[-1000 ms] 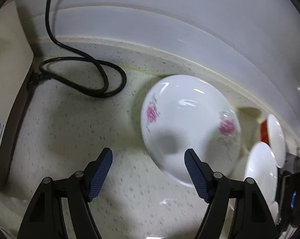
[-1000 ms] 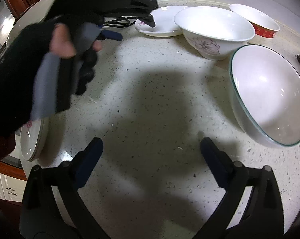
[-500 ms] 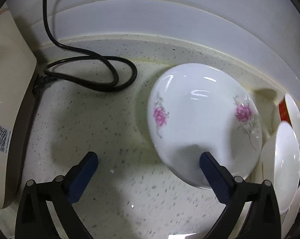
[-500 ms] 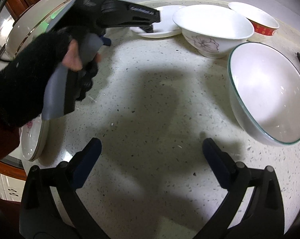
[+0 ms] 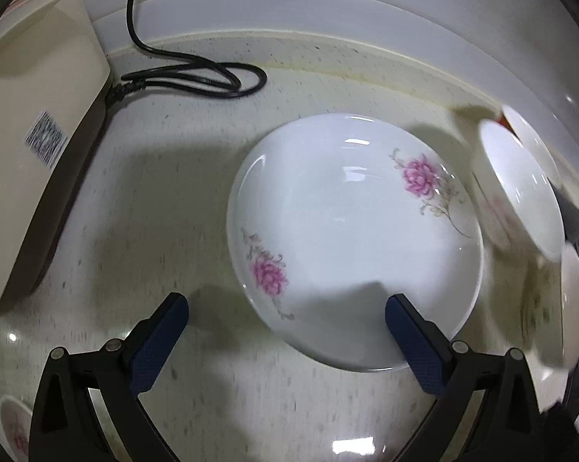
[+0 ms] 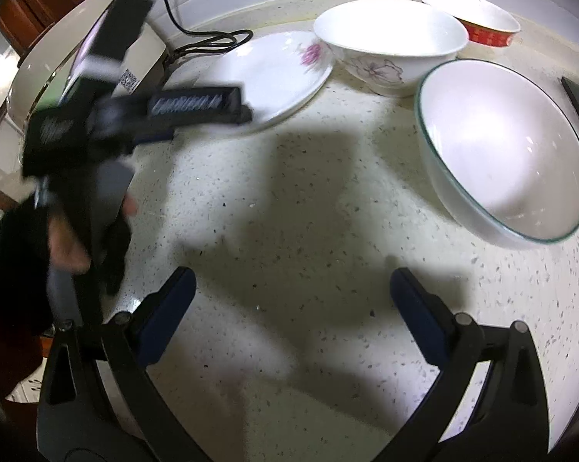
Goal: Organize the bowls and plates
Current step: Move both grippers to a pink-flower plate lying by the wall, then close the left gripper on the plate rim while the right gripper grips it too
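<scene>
My left gripper point(image 5: 285, 331) is spread wide open right over the near rim of the shallow white plate with pink flowers point(image 5: 351, 238), which sits on the speckled cream countertop point(image 6: 289, 231). My right gripper point(image 6: 293, 308) is open too, holding nothing. The big green-rimmed white bowl point(image 6: 505, 146) is off to its right.

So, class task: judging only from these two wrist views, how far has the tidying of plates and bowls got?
Done: nothing looks stacked yet. The flowered plate, flowered bowl, red-banded bowl and green-rimmed bowl each sit separately on the counter.
In hand: nothing is gripped. The left gripper is open, one finger over the plate's near rim. The right gripper is open over bare counter.
Left: gripping the plate, then grouping everything.
</scene>
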Motion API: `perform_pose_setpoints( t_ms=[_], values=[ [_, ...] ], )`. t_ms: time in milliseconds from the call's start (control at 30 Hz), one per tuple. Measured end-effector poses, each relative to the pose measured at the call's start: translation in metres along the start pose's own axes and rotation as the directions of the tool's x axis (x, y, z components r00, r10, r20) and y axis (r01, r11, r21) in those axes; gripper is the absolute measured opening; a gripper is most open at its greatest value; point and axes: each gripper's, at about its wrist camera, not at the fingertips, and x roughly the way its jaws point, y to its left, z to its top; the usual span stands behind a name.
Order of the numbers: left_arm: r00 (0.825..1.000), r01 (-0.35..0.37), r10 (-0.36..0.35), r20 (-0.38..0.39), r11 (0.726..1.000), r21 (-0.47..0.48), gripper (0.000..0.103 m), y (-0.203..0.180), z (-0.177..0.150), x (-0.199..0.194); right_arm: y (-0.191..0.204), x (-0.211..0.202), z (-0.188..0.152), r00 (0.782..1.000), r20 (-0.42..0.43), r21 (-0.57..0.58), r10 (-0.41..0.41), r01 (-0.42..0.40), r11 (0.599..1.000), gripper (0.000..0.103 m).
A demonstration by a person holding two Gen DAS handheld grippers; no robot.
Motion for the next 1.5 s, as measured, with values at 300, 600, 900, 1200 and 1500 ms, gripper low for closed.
perform_pose_setpoints(
  t_ms=[300, 600, 900, 1200, 1500],
  values=[
    [0.999, 0.039, -0.040, 0.004, 0.996, 0.080, 0.103, -0.007, -0.049, -0.024, -0.023, -0.019, -0.016, 1.000, 0.024, 0.087, 0.014, -0.016, 0.996, 0.102],
    [0.996, 0.094, -0.091, -0.021, 0.978, 0.188, 0.103, -0.024, -0.087, -0.038, -0.033, -0.031, -0.029, 0.999, 0.038, 0.128, 0.007, -0.012, 0.992, 0.102],
    [0.961, 0.277, -0.262, -0.089, 0.920, 0.277, 0.103, -0.038, -0.116, -0.058, -0.025, -0.028, -0.029, 0.999, 0.037, 0.127, 0.008, -0.013, 0.992, 0.099],
    [0.959, 0.283, -0.278, -0.058, 0.951, 0.126, 0.103, -0.014, -0.098, -0.050, -0.029, -0.028, -0.026, 0.999, 0.052, 0.160, 0.014, -0.023, 0.987, 0.098],
    [0.961, 0.278, -0.277, -0.023, 0.960, 0.041, 0.101, 0.009, -0.088, -0.051, -0.028, -0.027, -0.024, 0.998, 0.059, 0.140, 0.011, -0.019, 0.990, 0.098]
  ],
)
